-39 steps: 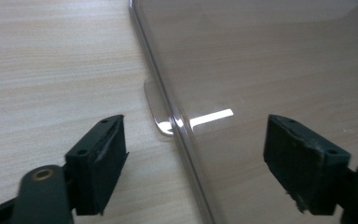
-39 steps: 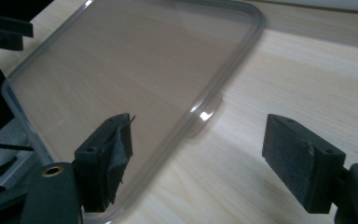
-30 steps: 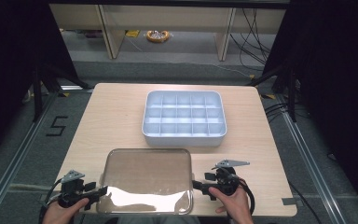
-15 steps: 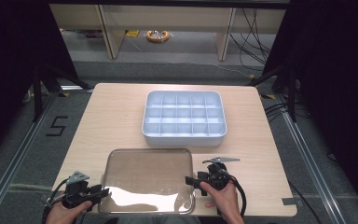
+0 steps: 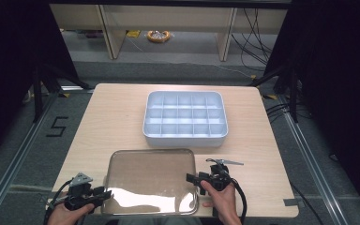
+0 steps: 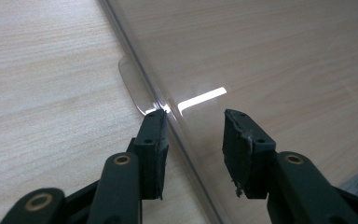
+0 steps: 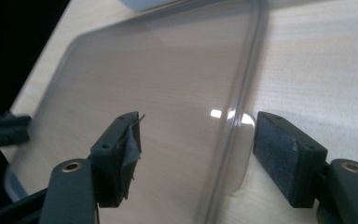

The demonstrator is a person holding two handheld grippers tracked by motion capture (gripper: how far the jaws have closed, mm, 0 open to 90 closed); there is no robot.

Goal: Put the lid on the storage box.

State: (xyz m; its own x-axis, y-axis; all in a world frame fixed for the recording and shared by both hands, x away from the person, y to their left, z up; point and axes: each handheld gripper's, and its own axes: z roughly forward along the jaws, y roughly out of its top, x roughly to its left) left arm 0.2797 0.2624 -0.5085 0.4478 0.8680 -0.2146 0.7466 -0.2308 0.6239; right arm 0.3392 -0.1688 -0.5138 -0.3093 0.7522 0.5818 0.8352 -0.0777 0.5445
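- The pale wooden worktop (image 5: 112, 122) carries everything.
- A clear rectangular plastic lid (image 5: 152, 180) lies flat at its near edge, just in front of a white compartmented plastic tray (image 5: 185, 118).
- The right tool (image 5: 193, 180) straddles the lid's right rim, jaws apart, not pressing.
- The left tool (image 5: 104, 193), jaws just closing, straddles the left rim; one pad touches a small tab.

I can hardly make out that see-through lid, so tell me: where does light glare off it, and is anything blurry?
High view: a broad white sheen lies along the near edge of the clear lid; the room behind the table is dark. Left gripper view: a sharp bright bar reflects on the lid by its side tab. Right gripper view: a small hotspot sits at the lid's rim; the lid's far end looks soft.
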